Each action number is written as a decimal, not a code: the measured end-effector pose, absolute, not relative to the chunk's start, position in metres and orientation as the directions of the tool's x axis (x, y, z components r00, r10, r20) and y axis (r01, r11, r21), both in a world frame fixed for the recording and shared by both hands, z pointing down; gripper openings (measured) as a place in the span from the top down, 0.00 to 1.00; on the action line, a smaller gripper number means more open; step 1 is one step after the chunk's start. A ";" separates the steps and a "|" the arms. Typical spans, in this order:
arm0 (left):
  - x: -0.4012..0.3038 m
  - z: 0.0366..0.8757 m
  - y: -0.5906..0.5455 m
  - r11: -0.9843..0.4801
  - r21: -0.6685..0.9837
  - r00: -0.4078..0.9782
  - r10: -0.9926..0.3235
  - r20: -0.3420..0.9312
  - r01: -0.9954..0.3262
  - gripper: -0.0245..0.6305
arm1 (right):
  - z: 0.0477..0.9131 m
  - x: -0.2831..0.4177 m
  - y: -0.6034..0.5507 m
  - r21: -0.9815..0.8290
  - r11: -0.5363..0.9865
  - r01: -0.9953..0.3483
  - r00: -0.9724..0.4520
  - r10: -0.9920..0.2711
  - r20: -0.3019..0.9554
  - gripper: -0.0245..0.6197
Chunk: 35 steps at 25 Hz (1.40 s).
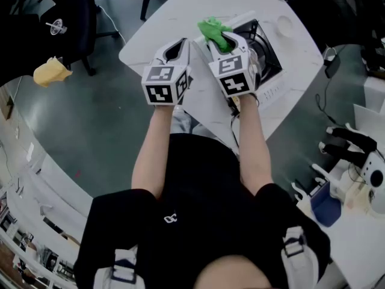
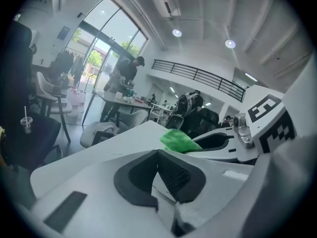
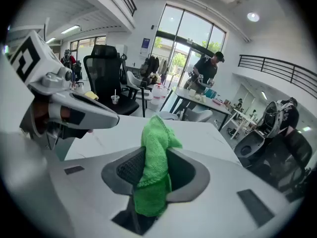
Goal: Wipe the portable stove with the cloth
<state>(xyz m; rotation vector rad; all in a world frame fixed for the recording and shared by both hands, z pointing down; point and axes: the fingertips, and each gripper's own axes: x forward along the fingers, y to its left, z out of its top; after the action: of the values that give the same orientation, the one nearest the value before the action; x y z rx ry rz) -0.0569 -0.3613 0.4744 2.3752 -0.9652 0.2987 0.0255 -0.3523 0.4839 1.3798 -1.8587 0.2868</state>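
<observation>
The portable stove (image 1: 269, 52), white with a black burner, sits on the white table (image 1: 180, 17) just right of my grippers. My right gripper (image 1: 224, 41) is shut on a green cloth (image 1: 213, 29), which sticks up out of the jaws above the stove's left edge. In the right gripper view the cloth (image 3: 154, 157) hangs bunched between the two dark pads. My left gripper (image 1: 174, 50) is beside the right one, raised off the table, shut with nothing between its pads (image 2: 173, 175). From the left gripper view the cloth (image 2: 179, 141) shows ahead to the right.
A black office chair (image 1: 78, 17) and a yellow object (image 1: 51, 72) stand on the floor to the left. A bench with white equipment (image 1: 367, 179) is at the right. A person (image 3: 205, 68) stands at a far table.
</observation>
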 end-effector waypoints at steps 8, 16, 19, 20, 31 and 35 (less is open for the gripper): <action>-0.036 0.480 -0.366 -0.613 0.428 0.748 -0.533 0.396 -0.664 0.97 | 0.494 0.031 -0.359 0.086 0.412 -0.907 -0.224 -0.647 0.729 0.79; -0.027 0.489 -0.376 -0.616 0.443 0.758 -0.514 0.401 -0.652 0.97 | 0.506 0.057 -0.368 -0.043 0.343 -0.938 -0.257 -0.607 0.752 0.79; -0.023 0.492 -0.378 -0.618 0.448 0.763 -0.505 0.404 -0.646 0.97 | 0.509 0.070 -0.377 0.042 0.344 -0.938 -0.194 -0.622 0.758 0.79; -0.021 0.492 -0.379 -0.618 0.454 0.766 -0.501 0.402 -0.642 0.97 | 0.510 0.076 -0.378 0.069 0.336 -0.939 -0.166 -0.621 0.766 0.79; -0.001 0.483 -0.389 -0.644 0.469 0.797 -0.471 0.379 -0.604 0.97 | 0.513 0.128 -0.394 0.191 0.244 -0.951 0.008 -0.597 0.803 0.79; 0.002 0.483 -0.390 -0.660 0.449 0.796 -0.462 0.391 -0.603 0.97 | 0.512 0.149 -0.406 0.224 0.186 -0.957 0.065 -0.614 0.787 0.79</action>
<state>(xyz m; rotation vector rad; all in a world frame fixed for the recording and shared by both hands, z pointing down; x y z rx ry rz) 0.0018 -0.3896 0.4828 2.4102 -0.7868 0.3261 0.1494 -0.4059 0.5119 1.5170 -1.6389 0.5251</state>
